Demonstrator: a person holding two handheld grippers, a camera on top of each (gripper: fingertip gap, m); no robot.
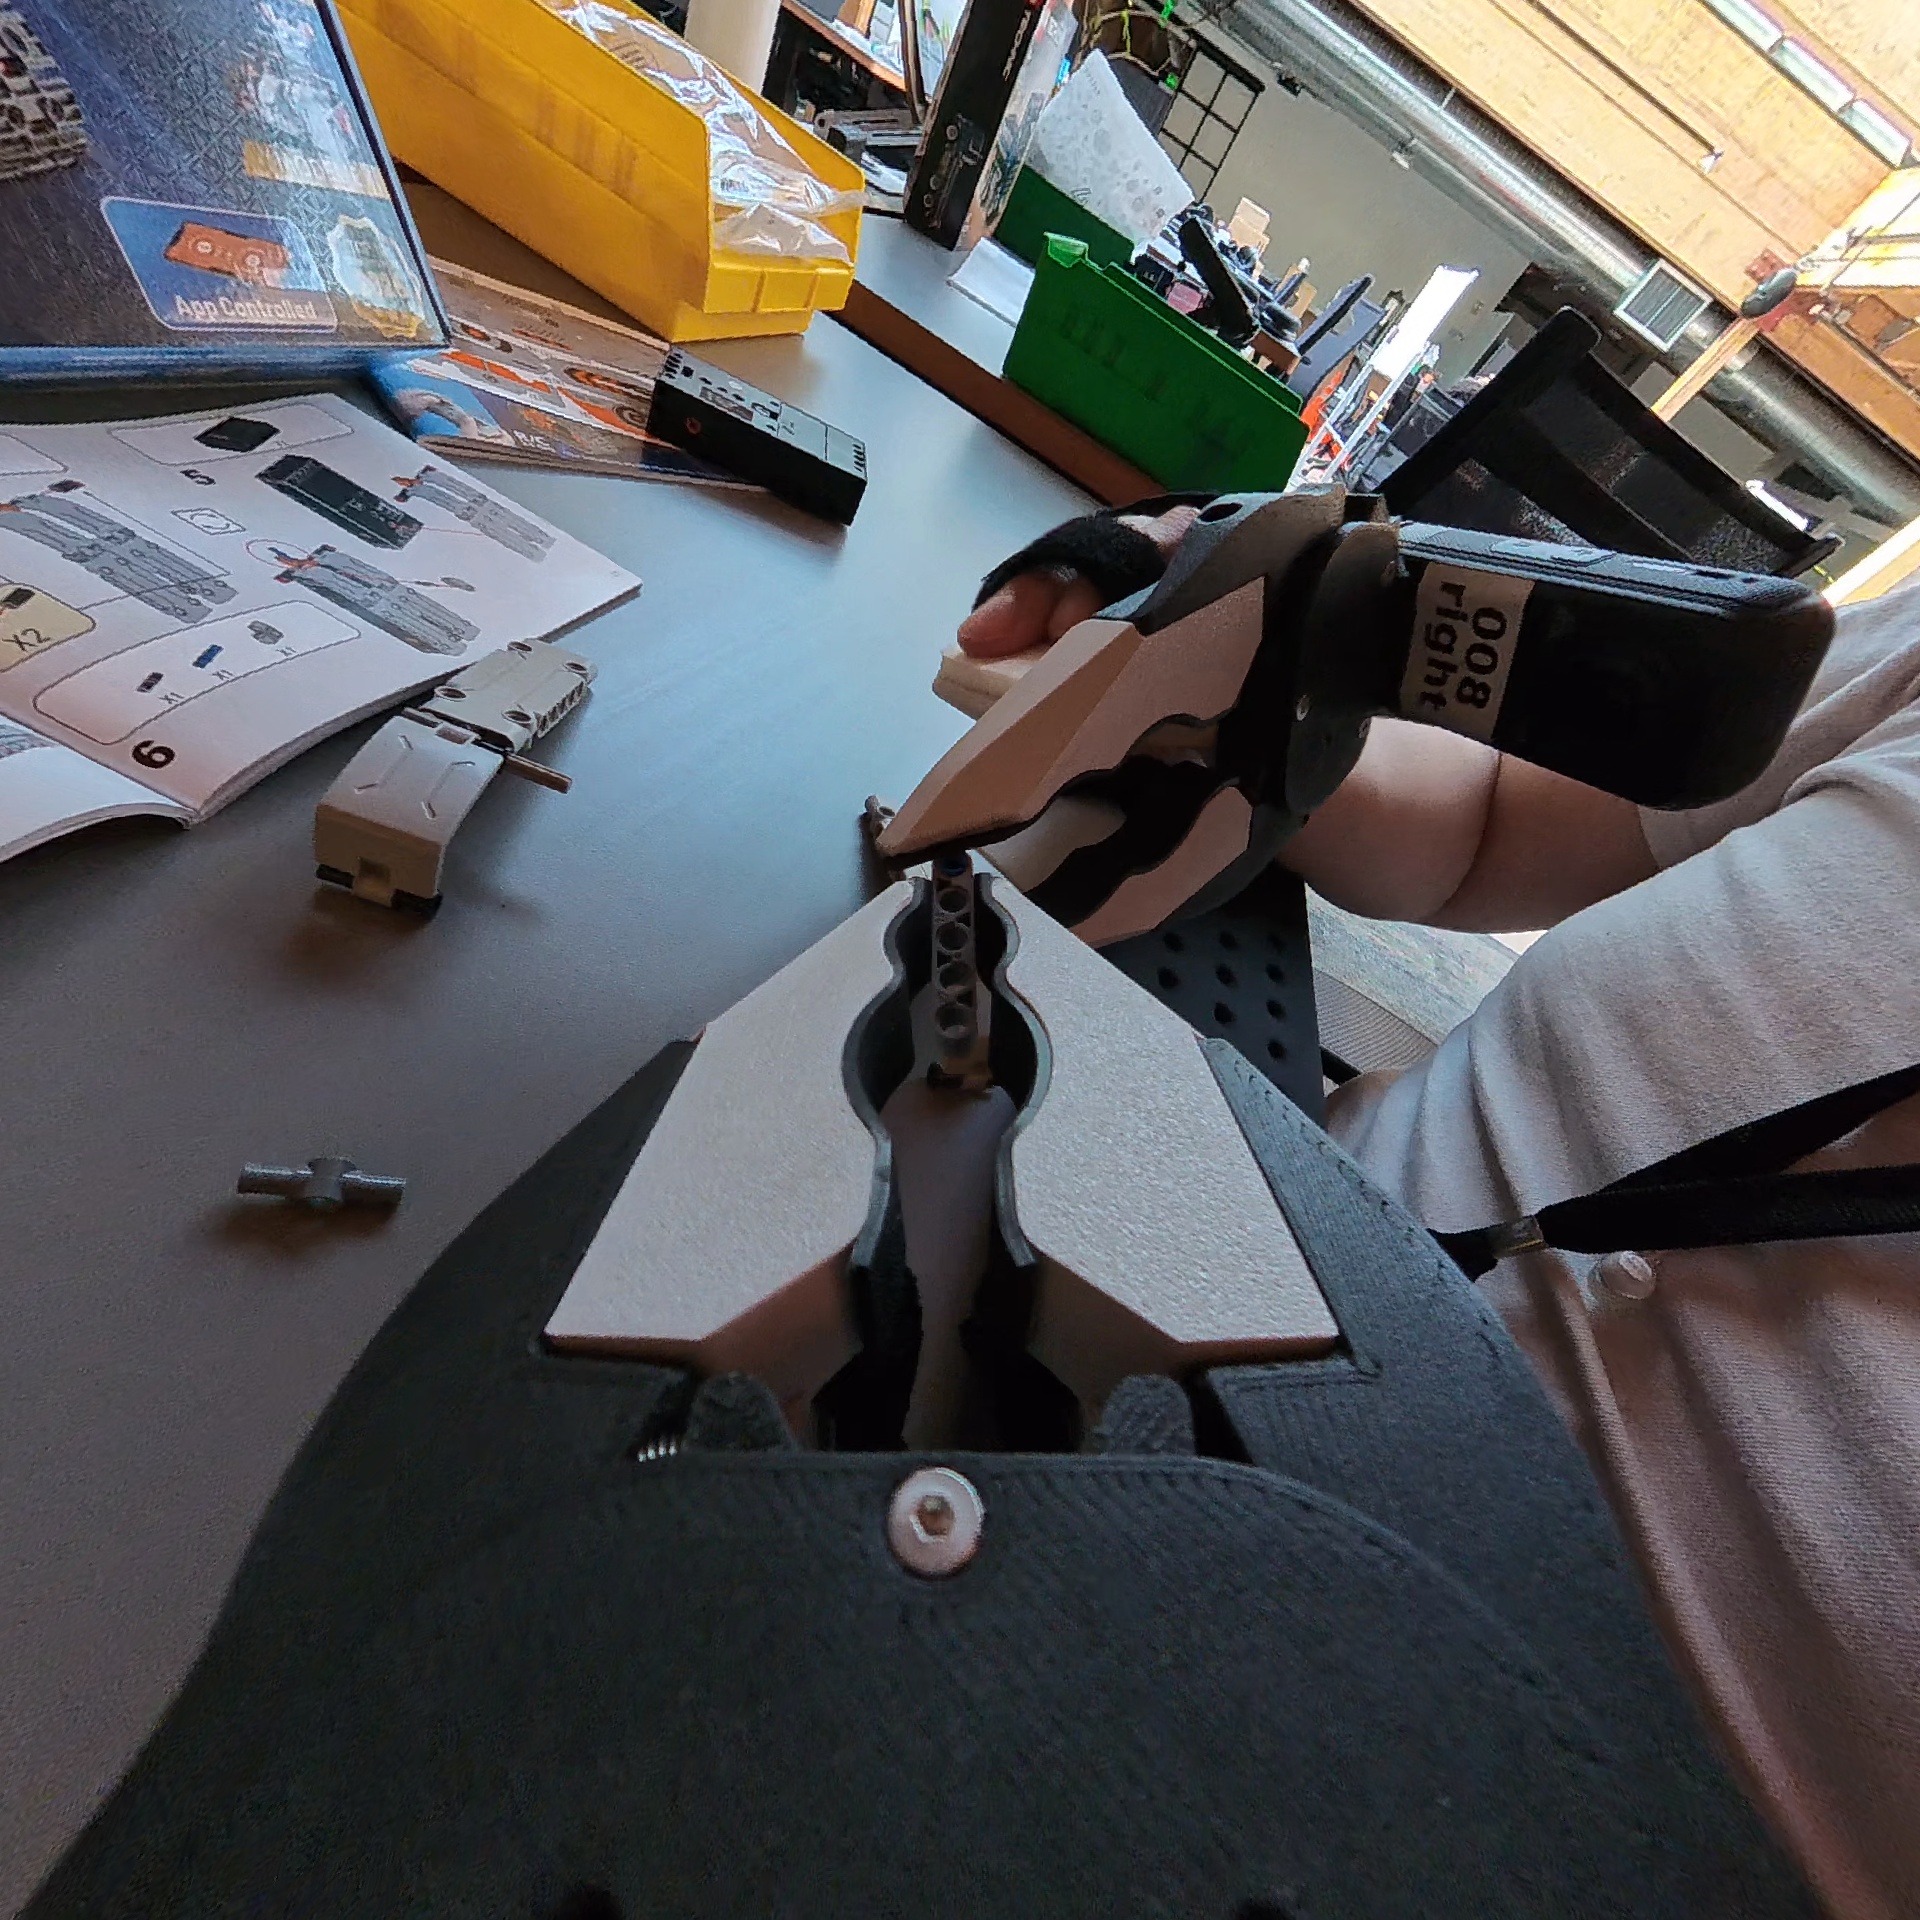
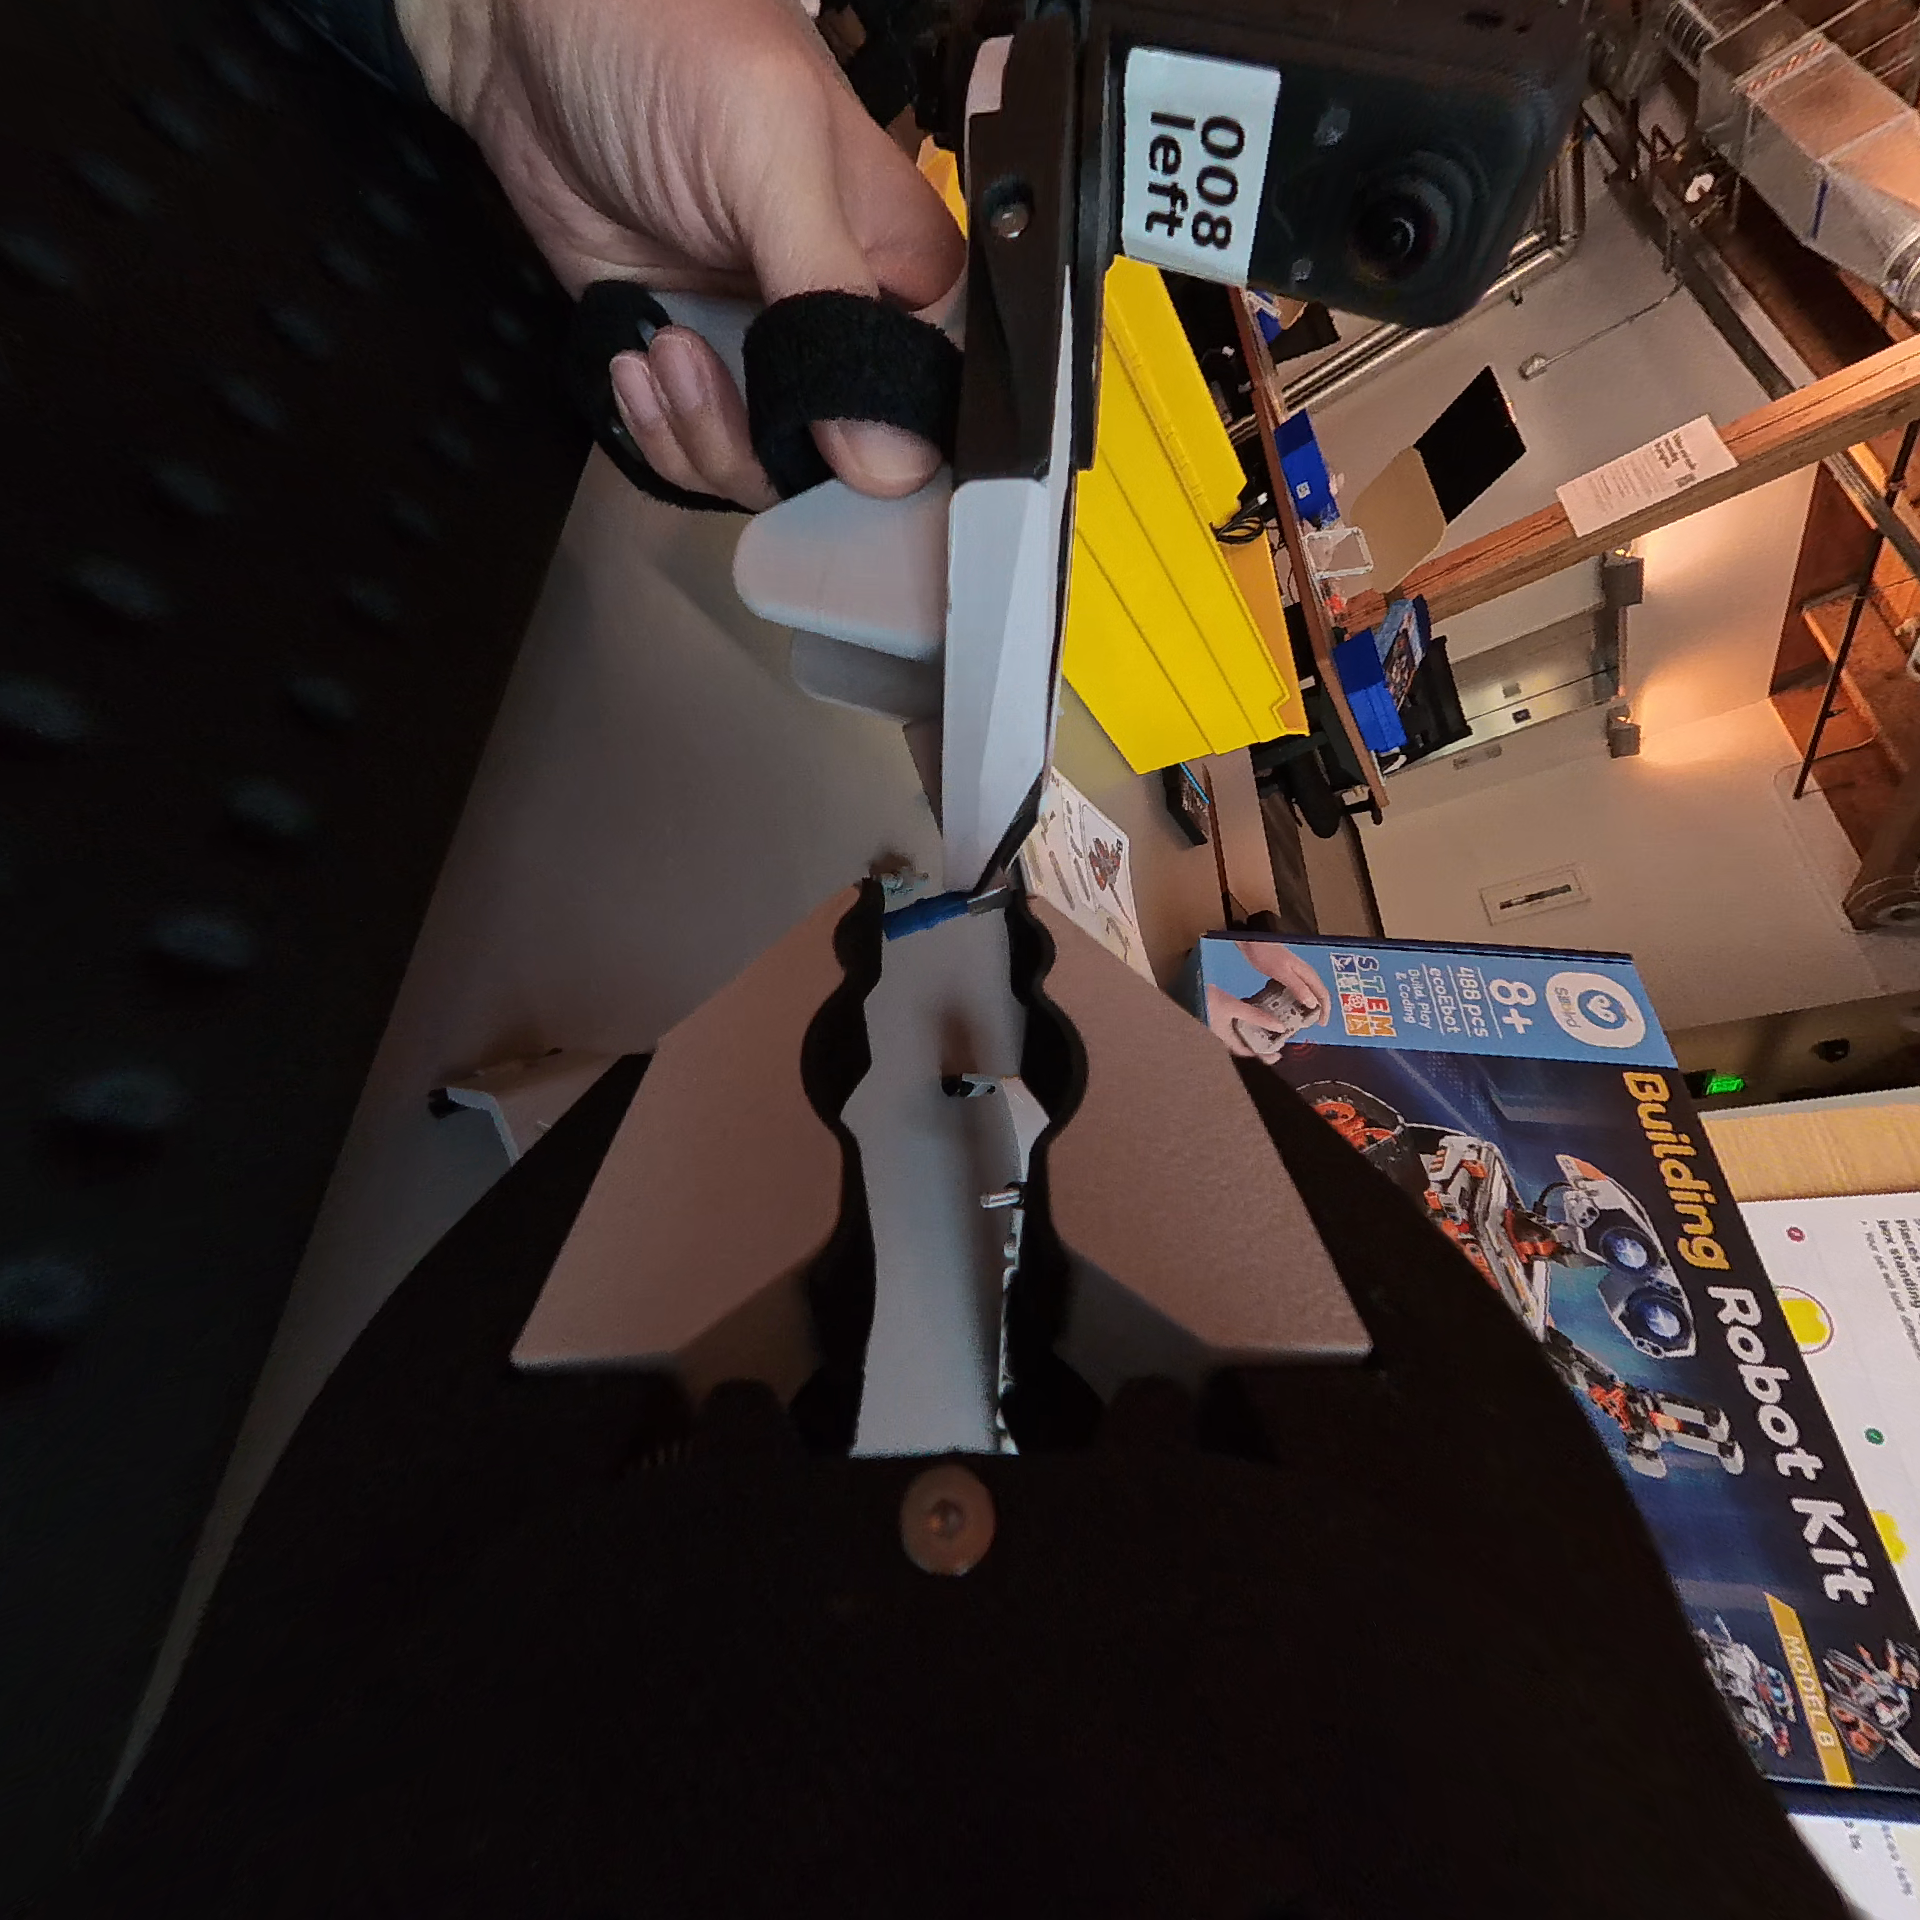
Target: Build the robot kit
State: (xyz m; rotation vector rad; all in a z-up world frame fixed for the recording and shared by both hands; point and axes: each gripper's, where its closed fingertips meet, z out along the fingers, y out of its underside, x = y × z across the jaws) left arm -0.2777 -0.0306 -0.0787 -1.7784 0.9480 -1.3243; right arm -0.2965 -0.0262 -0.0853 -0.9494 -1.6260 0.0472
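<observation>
In the left wrist view my left gripper (image 1: 951, 883) is shut on a grey perforated beam (image 1: 954, 971), which stands lengthwise between the fingers with its far end at the tips. A small blue pin (image 1: 951, 860) sits at that end. My right gripper (image 1: 899, 836) comes in from the right, its tips touching the pin. In the right wrist view my right gripper (image 2: 940, 904) holds the blue pin (image 2: 920, 920) across its tips. The left gripper (image 2: 982, 862) points down from above and meets the pin's right end.
On the dark table lie a grey-white assembly (image 1: 436, 769), a small grey connector (image 1: 320, 1184), an open instruction booklet (image 1: 208, 582) and a black box (image 1: 758, 436). A blue kit box (image 2: 1558, 1299), a yellow bin (image 1: 623, 156) and a green bin (image 1: 1143, 364) stand behind. A person's torso (image 1: 1662, 1143) is at right.
</observation>
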